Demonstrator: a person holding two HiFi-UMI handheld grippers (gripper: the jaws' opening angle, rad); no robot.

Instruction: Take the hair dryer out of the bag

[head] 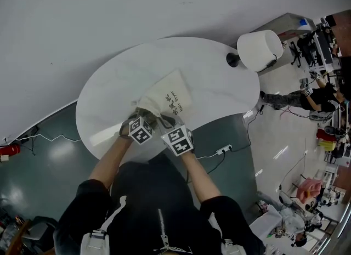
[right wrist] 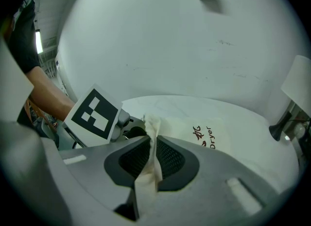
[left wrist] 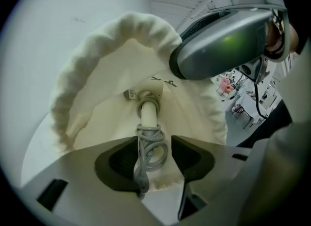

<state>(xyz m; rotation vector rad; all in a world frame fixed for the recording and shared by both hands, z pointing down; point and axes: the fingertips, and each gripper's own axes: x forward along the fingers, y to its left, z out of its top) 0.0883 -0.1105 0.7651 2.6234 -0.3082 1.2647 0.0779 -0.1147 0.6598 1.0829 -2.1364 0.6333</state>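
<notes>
A cream drawstring bag [head: 174,94] with "Dryer" print lies on the round white table [head: 219,84]. In the left gripper view its mouth [left wrist: 97,69] gapes wide. Inside it shows the hair dryer's pale handle [left wrist: 148,113], wound with a grey coiled cord [left wrist: 158,158]. My left gripper [left wrist: 153,143] is open at the mouth, with the cord coil between its jaws and the pads apart from it. My right gripper [right wrist: 154,148] is shut on the bag's rim fabric [right wrist: 152,125] and holds it up. In the head view the left gripper [head: 143,117] and the right gripper [head: 165,122] sit close together at the bag's near end.
A white table lamp [head: 259,50] stands at the table's far right edge. The table's near edge runs just under my hands. A power strip [head: 224,150] and cables lie on the floor to the right. The left gripper's marker cube [right wrist: 95,113] is close beside the right jaws.
</notes>
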